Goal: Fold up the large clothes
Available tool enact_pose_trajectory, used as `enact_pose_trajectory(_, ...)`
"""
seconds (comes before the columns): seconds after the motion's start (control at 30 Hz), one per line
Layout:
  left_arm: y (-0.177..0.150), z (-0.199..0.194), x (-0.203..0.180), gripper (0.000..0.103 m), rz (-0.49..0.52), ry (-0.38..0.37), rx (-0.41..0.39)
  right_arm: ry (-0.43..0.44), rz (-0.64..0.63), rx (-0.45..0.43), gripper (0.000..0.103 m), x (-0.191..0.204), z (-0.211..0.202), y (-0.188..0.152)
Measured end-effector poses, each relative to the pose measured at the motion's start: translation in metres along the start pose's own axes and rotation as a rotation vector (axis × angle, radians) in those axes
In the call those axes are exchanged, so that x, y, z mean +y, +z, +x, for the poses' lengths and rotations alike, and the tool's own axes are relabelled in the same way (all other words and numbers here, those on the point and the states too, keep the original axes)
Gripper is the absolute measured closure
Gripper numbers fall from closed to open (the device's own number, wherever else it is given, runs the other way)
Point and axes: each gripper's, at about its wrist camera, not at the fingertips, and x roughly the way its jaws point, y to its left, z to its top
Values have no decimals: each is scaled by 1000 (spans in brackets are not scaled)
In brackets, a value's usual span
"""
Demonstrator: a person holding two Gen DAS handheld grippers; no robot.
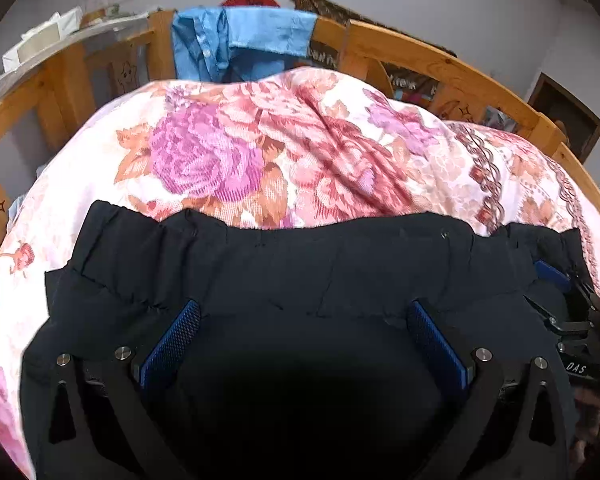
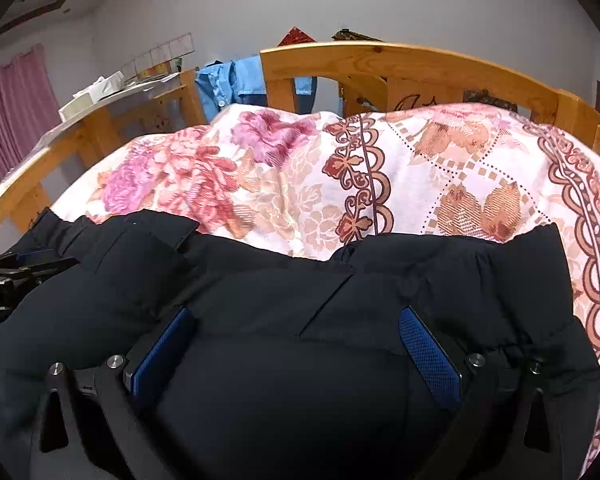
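1. Left gripper (image 1: pixel 303 326) and right gripper (image 2: pixel 296 334): jaws spread wide, textured blue pads resting on the puffy black jacket (image 1: pixel 300 280).
2. The jacket lies on the bed's floral quilt (image 1: pixel 300 140).
3. Beyond, a blue shirt (image 1: pixel 236 44) hangs over the wooden rail (image 1: pixel 440 60).

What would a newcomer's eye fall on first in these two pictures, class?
First, the dark padded garment filling the lower half of both views, spread on the bed. Next, the floral quilt in pink and purple behind it, bulging up toward the wooden bed rail. Then the blue shirt hanging over that rail, and the open left tongs and right tongs above the garment.
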Motion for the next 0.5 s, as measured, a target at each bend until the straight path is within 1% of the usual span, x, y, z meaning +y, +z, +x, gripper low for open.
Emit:
enact_pose_trajectory(0.03,2,-7,2,1,-1,-6,18,0,-13,-1,0,1,-13,1)
enact_pose_trajectory(0.07,3,-20,6,1,-6,-14,9,-3,-21,-13,0,1,-25,0)
enact_pose_trajectory(0.1,3,-32,11,1,-12,-24,-14,-4,-30,-39,0,-1,-44,0)
enact_pose_trajectory(0.17,1,-66,25,1,-28,-51,-73,6,-24,-48,0,-7,-67,-2)
enact_pose_trajectory(0.23,-4,-89,39,1,-35,-66,-100,-2,-15,-40,0,-20,-90,-4)
enact_pose_trajectory(0.27,-9,-97,48,1,-38,-68,-97,-10,-11,-32,0,-28,-99,-7)
enact_pose_trajectory(0.3,-13,-102,55,1,-41,-70,-84,-18,-2,-20,0,-37,-107,-10)
enact_pose_trajectory(0.33,-20,-103,67,1,-50,-70,-55,-27,10,-6,0,-45,-111,-13)
enact_pose_trajectory(0.4,-31,-99,82,1,-75,-62,-8,-51,59,35,0,-66,-113,-23)
enact_pose_trajectory(0.5,-48,-89,97,1,-102,-55,55,-49,128,68,0,-88,-112,-35)
